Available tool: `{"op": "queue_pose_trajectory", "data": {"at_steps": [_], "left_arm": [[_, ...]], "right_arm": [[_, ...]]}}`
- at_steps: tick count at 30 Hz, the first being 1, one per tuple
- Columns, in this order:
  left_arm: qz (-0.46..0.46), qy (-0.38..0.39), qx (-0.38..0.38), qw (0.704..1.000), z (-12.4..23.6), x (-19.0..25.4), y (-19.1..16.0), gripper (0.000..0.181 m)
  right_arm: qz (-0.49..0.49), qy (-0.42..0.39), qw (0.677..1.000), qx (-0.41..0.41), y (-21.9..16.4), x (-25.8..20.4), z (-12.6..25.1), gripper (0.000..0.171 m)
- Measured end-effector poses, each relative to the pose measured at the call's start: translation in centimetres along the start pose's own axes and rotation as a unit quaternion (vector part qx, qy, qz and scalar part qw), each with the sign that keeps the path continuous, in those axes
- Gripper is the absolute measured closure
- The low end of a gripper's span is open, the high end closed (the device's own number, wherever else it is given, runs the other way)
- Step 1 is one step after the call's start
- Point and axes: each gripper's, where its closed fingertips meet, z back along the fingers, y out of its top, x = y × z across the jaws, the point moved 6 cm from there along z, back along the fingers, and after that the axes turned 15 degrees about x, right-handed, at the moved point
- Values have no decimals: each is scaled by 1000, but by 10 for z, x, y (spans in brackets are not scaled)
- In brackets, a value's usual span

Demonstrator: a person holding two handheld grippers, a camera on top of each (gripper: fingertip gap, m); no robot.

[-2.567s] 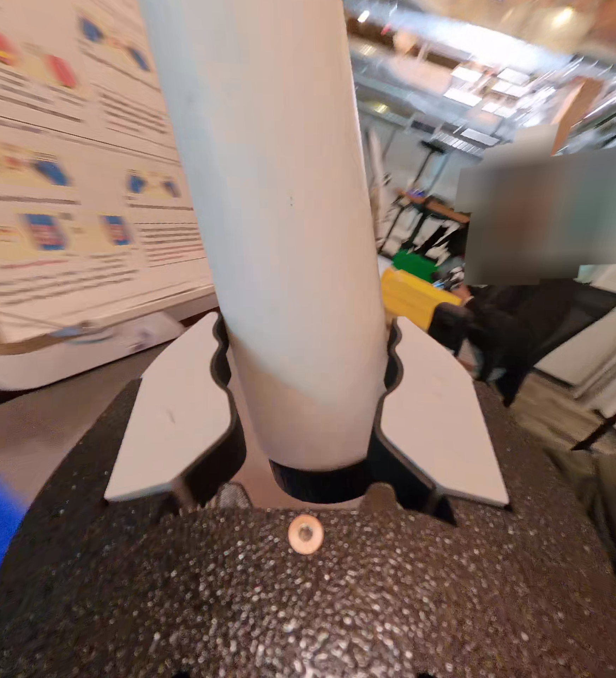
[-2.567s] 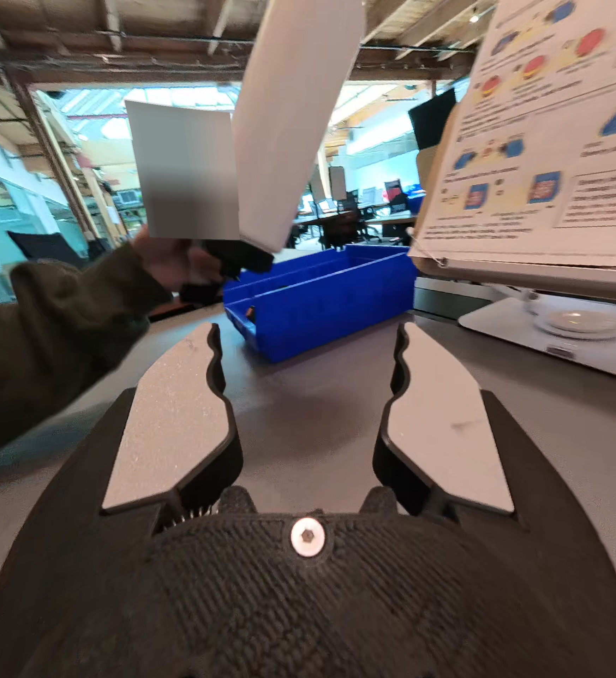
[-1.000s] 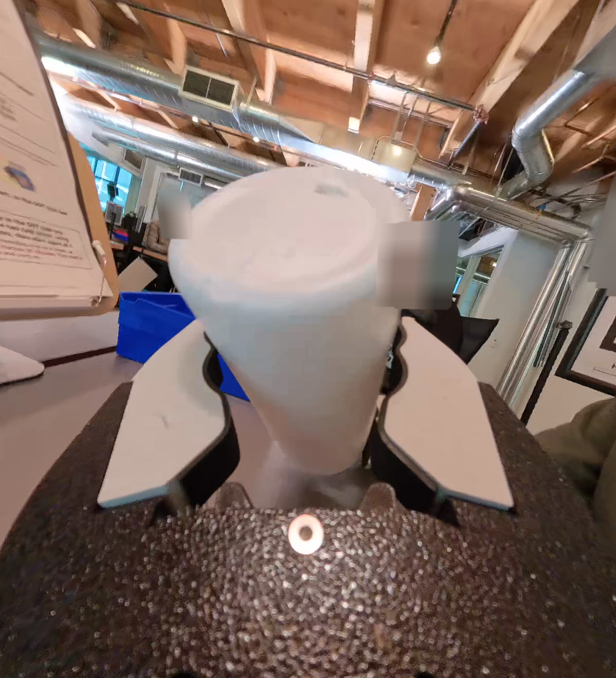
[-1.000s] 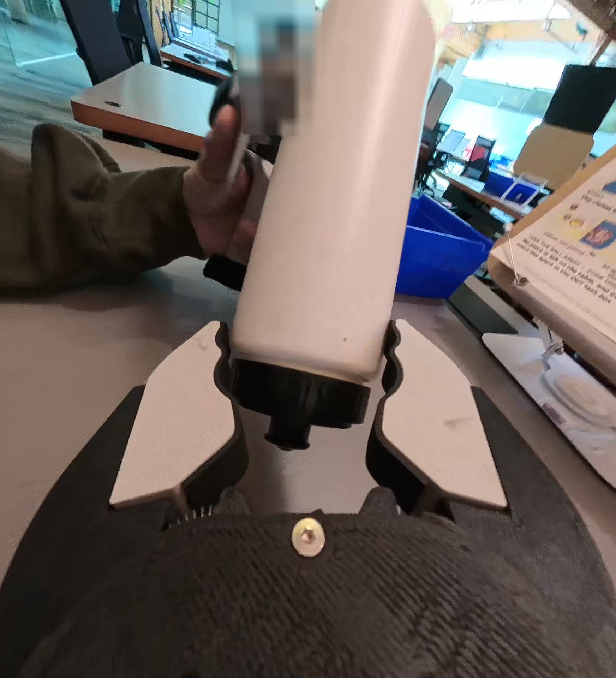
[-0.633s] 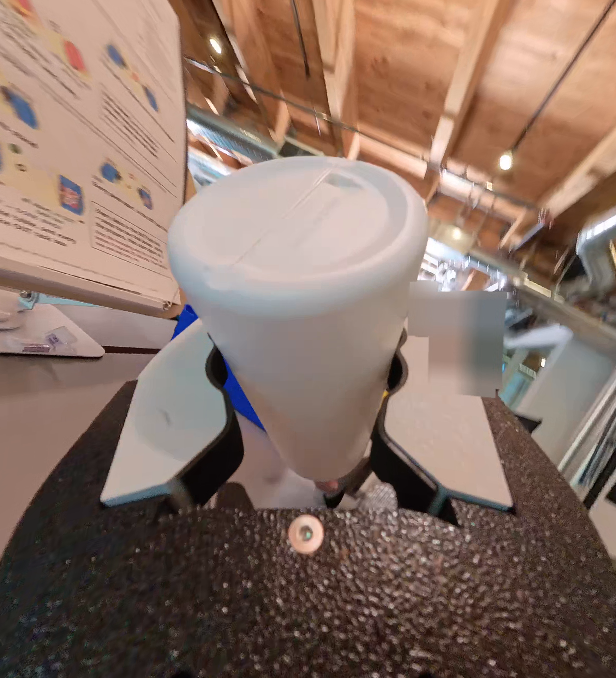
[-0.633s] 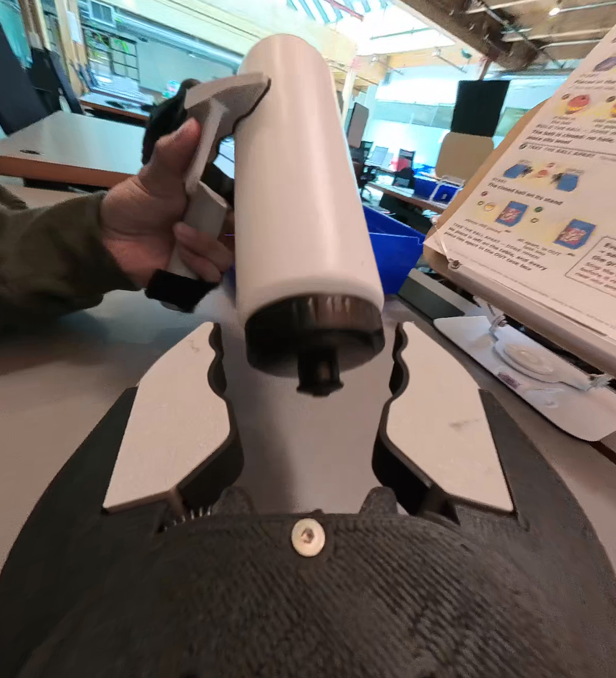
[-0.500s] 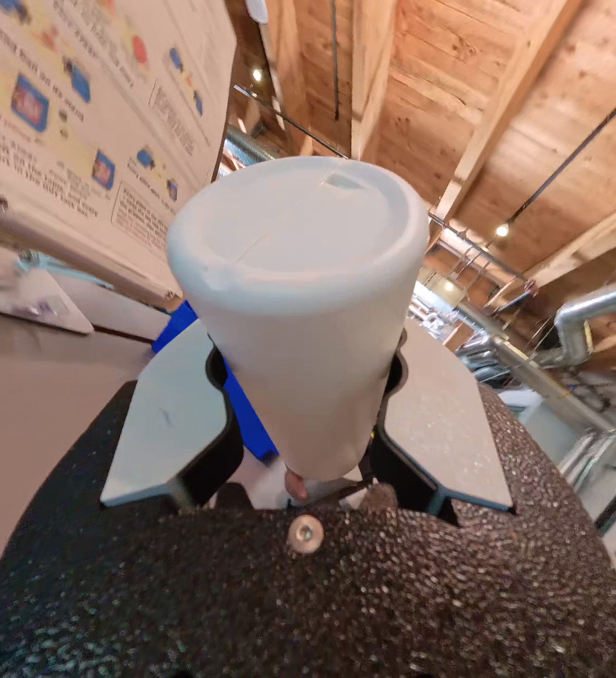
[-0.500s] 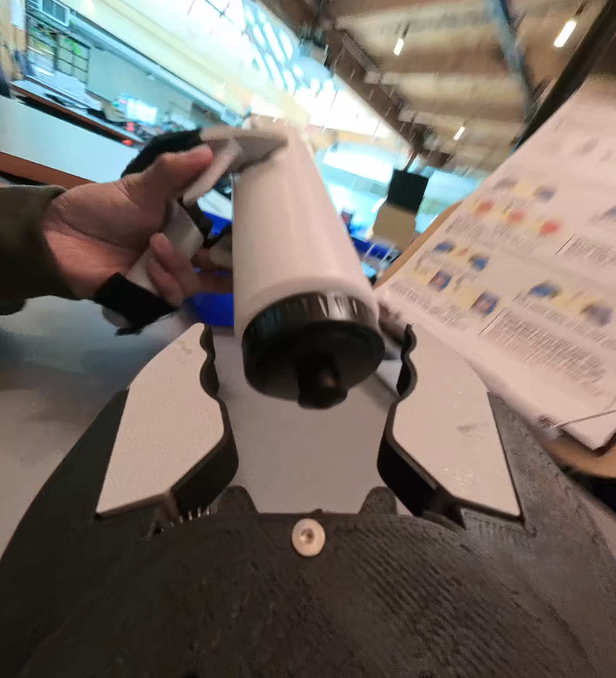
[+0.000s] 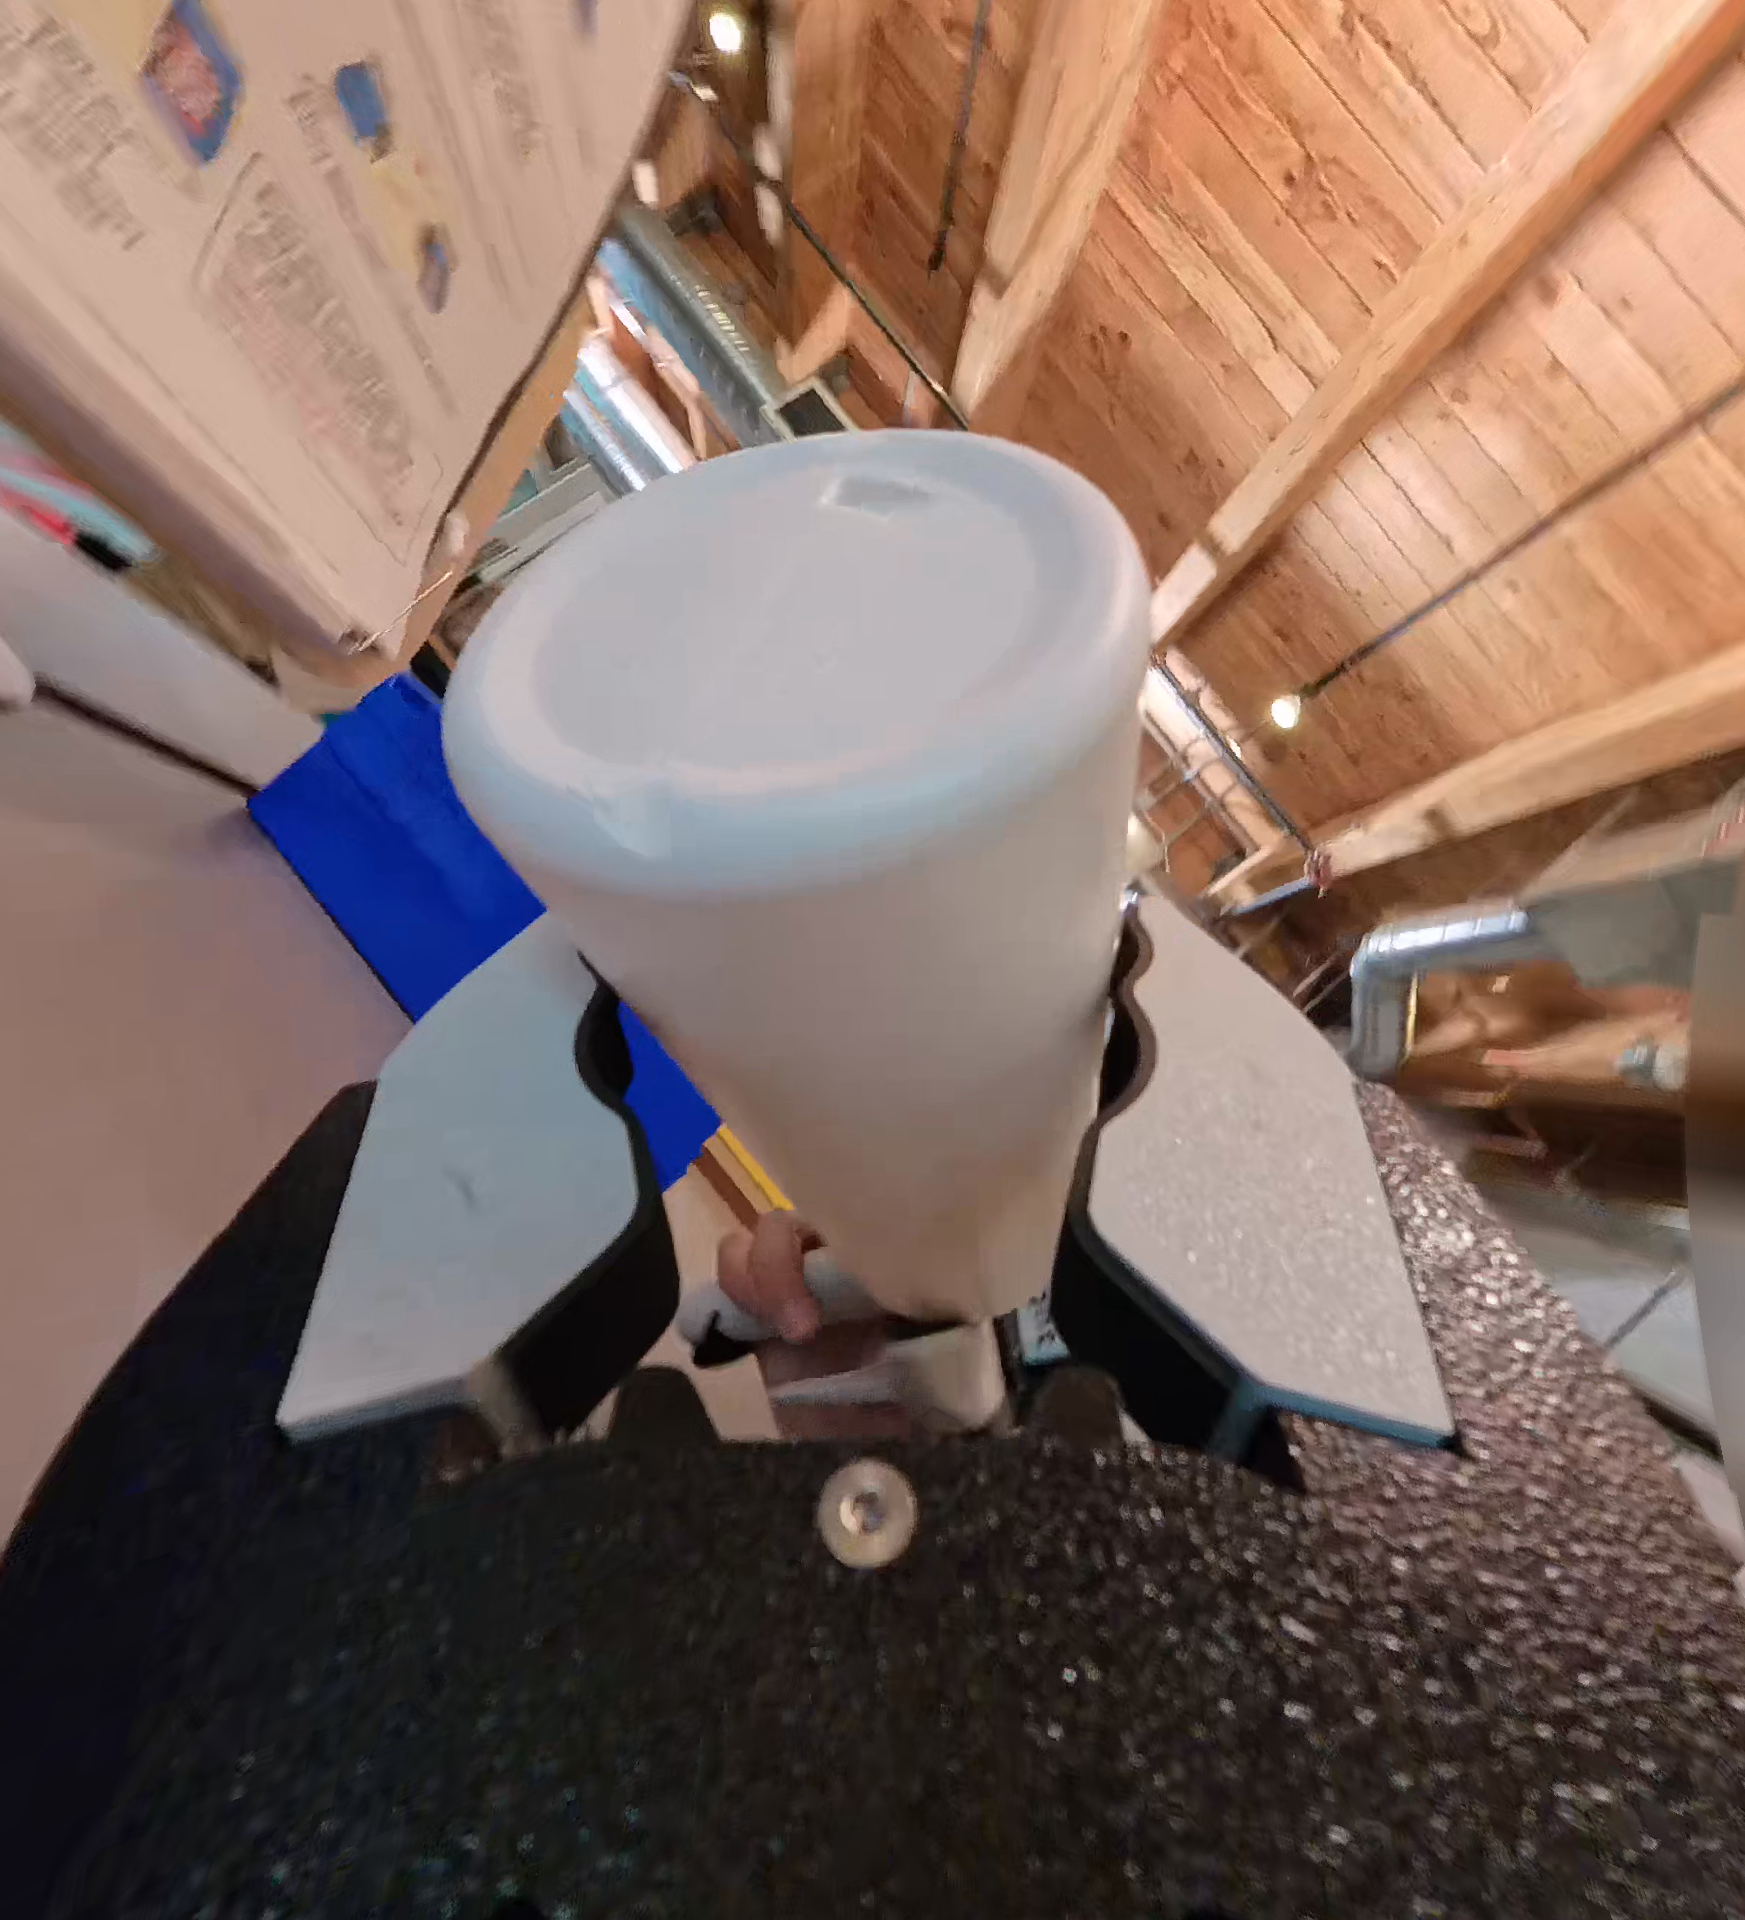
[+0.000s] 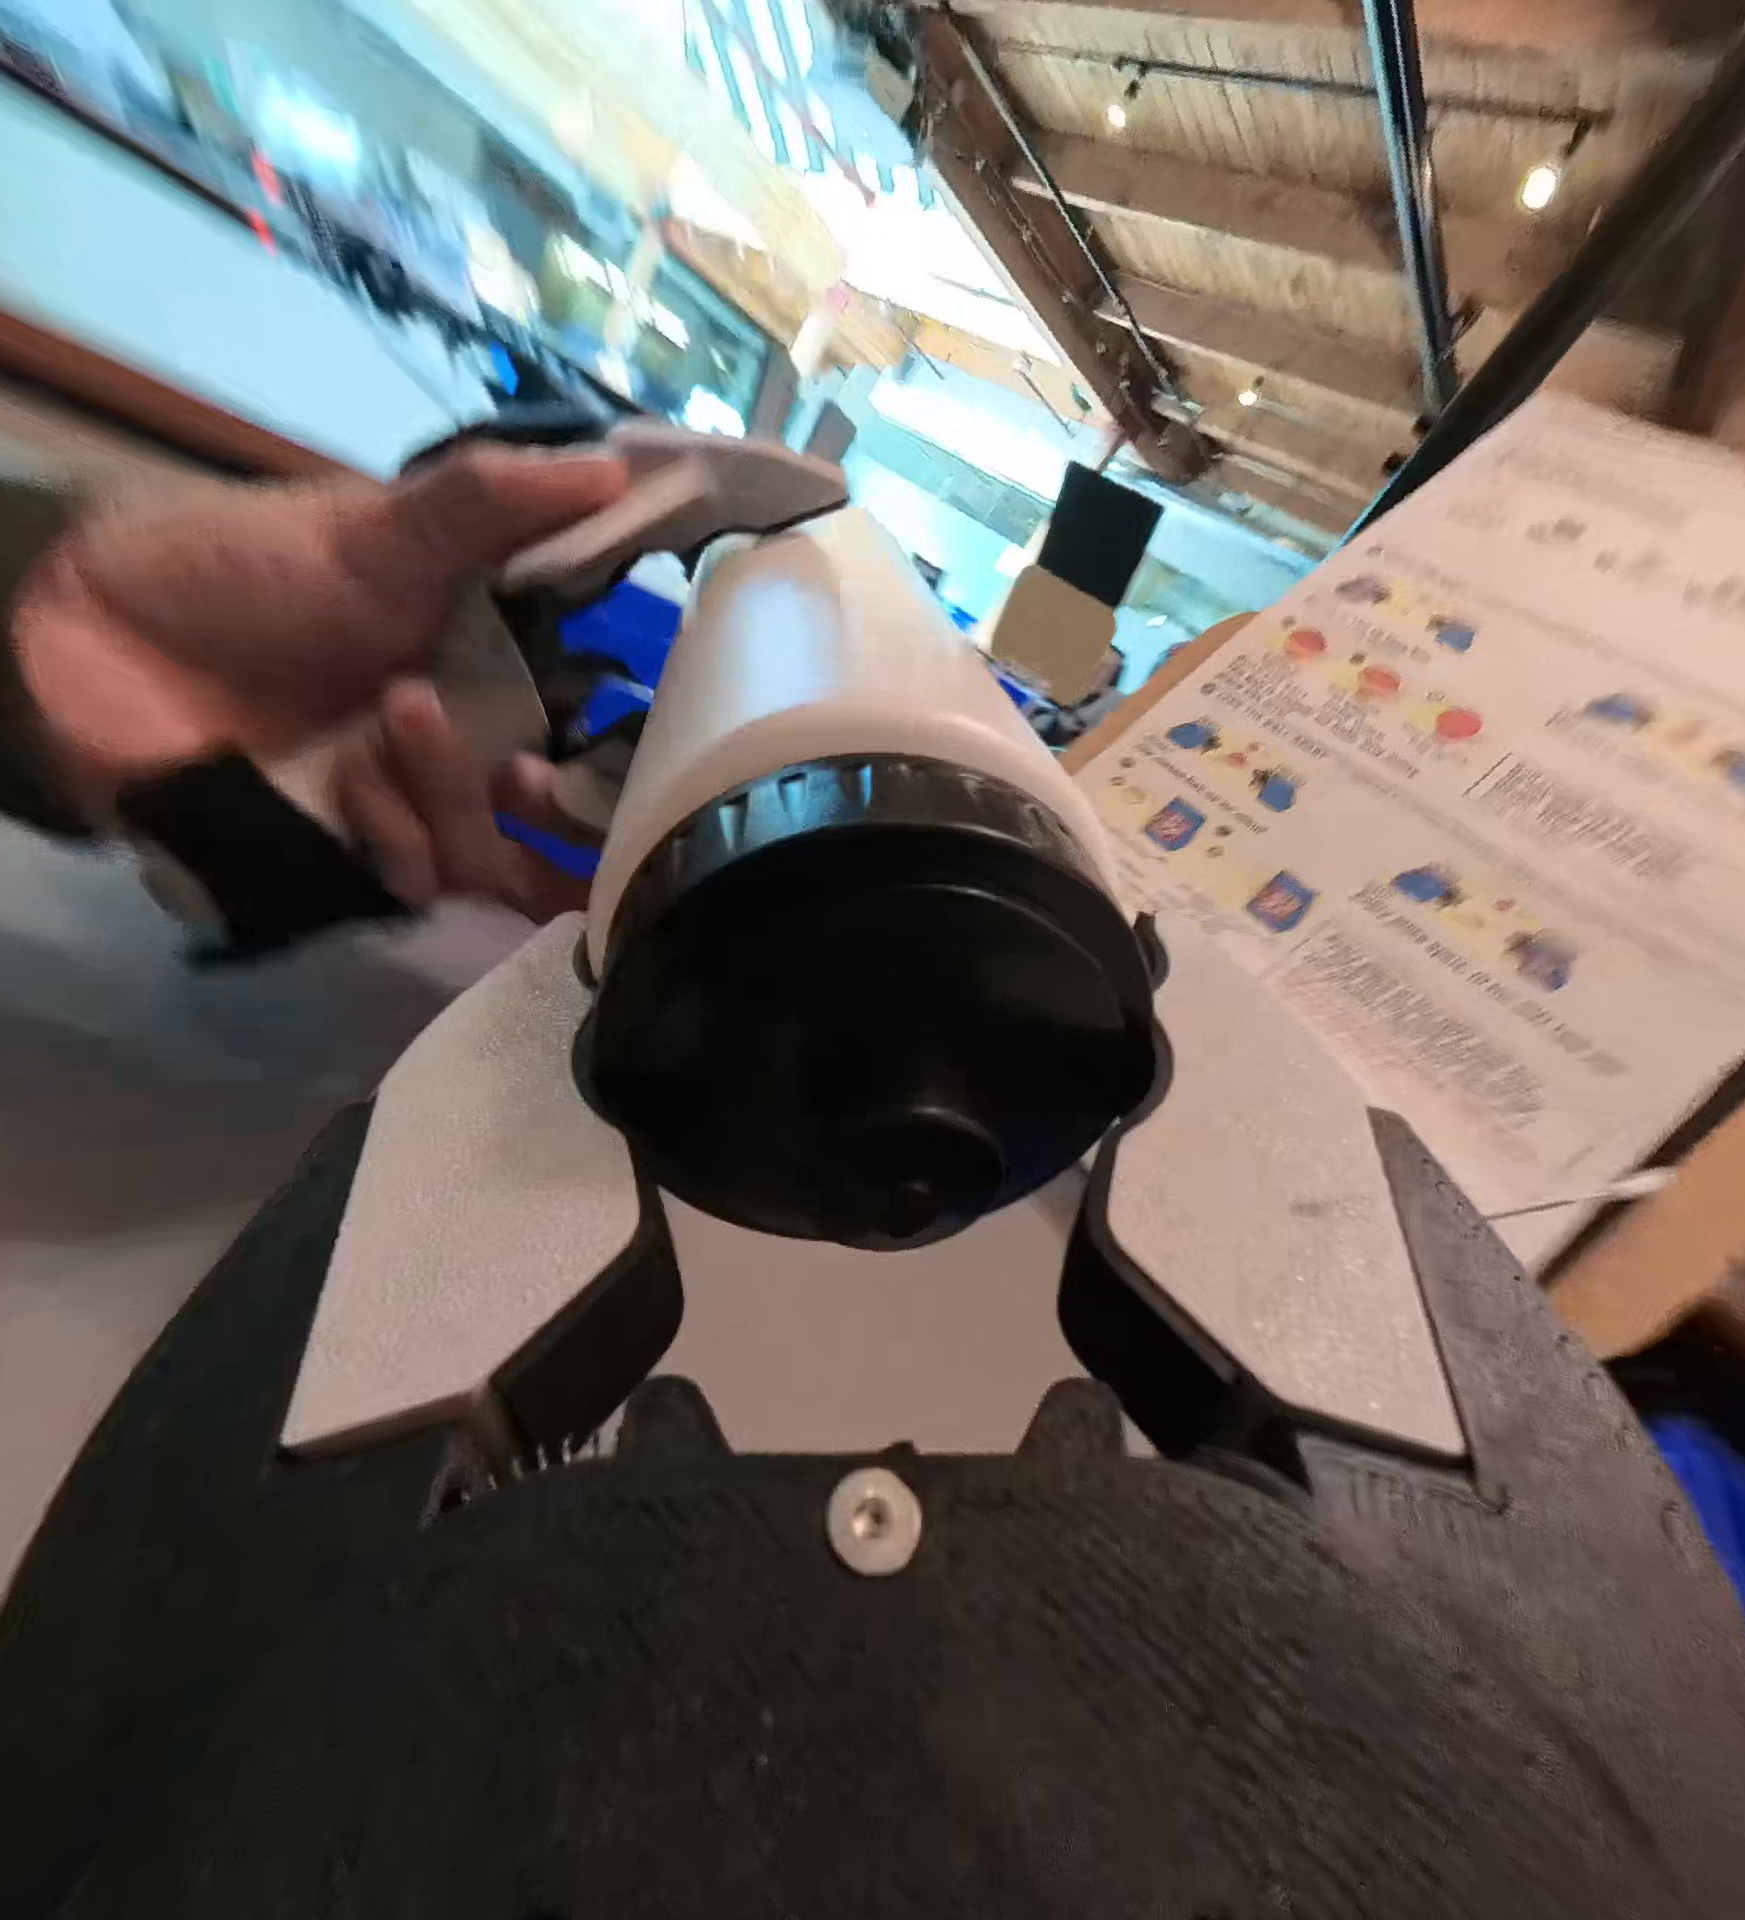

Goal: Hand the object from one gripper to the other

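**White bottle caught between both grippers, mid-handoff**

So the big thing here is the white bottle (image 9: 826,831), and I'll place everything off that. It's up in the air, not on the grey table (image 9: 99,987), and both tools are on it at once.

The left gripper (image 9: 863,1049) has its two fingers pressed against the bottle's sides partway along the body, with the flat base end sticking out toward the wooden ceiling (image 9: 1470,312). The right gripper (image 10: 863,1039) is at the opposite end, its fingers tight on either side of the bottle's black cap (image 10: 863,1029), where cap meets white body (image 10: 826,665). The cap's little spout points back at the camera.

From the right wrist view you can see the person's hand (image 10: 328,665) just left of the bottle, wrapped around the left gripper's handle, and one grey finger of that gripper (image 10: 702,499) lying over the far part of the bottle.

Right of the bottle there's a propped-up instruction sheet (image 10: 1470,790), pretty blurry. A blue bin (image 9: 411,862) sits behind and below the bottle on the table
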Motion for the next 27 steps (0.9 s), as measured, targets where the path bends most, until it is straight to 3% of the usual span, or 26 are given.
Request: {"op": "queue_pose_trajectory", "data": {"at_steps": [3,4,6,11,15,19,24,27], "left_arm": [[-98,-83,-19,992,-2,24,3,90],[-142,-92,-27,985,-2,29,6,80],[-248,-85,-46,964,2,32,12,63],[-393,-113,-94,908,14,39,21,58],[-413,-158,-173,880,26,47,15,61],[-433,-178,-270,841,38,42,-1,76],[-427,-170,-312,832,40,35,-8,76],[-375,-164,-276,870,31,37,-8,76]], "right_arm": [[-167,-3,984,68,11,12,5,77],[-221,-1,971,90,13,16,7,77],[-332,19,935,127,17,23,12,77],[-506,96,848,123,9,22,17,77],[-518,123,844,59,-2,15,21,77],[-543,138,828,27,-10,10,24,77],[-538,122,832,57,-10,15,24,77],[-523,81,840,120,-4,24,23,76]]}}
